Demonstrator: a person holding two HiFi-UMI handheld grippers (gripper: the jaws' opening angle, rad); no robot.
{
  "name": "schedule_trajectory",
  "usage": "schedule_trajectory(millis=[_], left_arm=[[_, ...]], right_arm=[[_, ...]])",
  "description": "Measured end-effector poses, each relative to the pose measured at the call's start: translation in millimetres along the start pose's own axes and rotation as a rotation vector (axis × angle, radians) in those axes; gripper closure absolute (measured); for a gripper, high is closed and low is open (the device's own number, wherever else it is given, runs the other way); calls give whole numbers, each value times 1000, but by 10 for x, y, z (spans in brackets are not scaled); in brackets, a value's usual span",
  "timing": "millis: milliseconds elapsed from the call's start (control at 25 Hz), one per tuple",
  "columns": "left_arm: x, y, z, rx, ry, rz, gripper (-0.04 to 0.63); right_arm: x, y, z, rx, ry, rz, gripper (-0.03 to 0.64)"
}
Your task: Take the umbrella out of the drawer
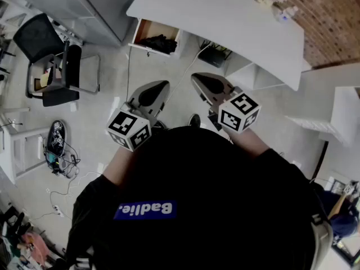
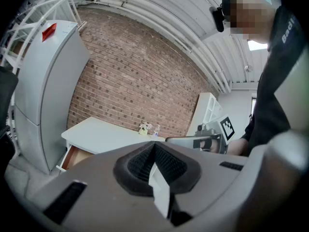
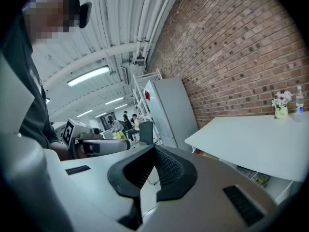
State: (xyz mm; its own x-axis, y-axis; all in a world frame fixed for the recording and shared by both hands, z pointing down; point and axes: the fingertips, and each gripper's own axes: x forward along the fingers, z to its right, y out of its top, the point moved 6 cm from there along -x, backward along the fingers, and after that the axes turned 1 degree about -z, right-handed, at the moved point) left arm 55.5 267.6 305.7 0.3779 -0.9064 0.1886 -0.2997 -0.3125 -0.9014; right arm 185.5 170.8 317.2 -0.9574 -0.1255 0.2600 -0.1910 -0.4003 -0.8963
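We hold both arms out in front, side by side, the tools tipped slightly downward. The left tongs have their ribbed black pads pressed together with nothing between them. The right tongs are likewise closed and empty. Well ahead of the left tongs, the wood-lined drawer stands open under the smooth white tabletop. The umbrella, a dark crumpled bundle, lies inside.
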Motion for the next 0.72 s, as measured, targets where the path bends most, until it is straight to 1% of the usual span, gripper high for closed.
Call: schedule_trajectory(millis=[440, 720], left_arm=[[166, 44, -109, -6, 28, 10, 594], [288, 104, -123, 20, 38, 12, 594]], right_arm=[[26, -4, 217, 18, -6, -20, 588], [47, 22, 307, 23, 20, -30, 588]])
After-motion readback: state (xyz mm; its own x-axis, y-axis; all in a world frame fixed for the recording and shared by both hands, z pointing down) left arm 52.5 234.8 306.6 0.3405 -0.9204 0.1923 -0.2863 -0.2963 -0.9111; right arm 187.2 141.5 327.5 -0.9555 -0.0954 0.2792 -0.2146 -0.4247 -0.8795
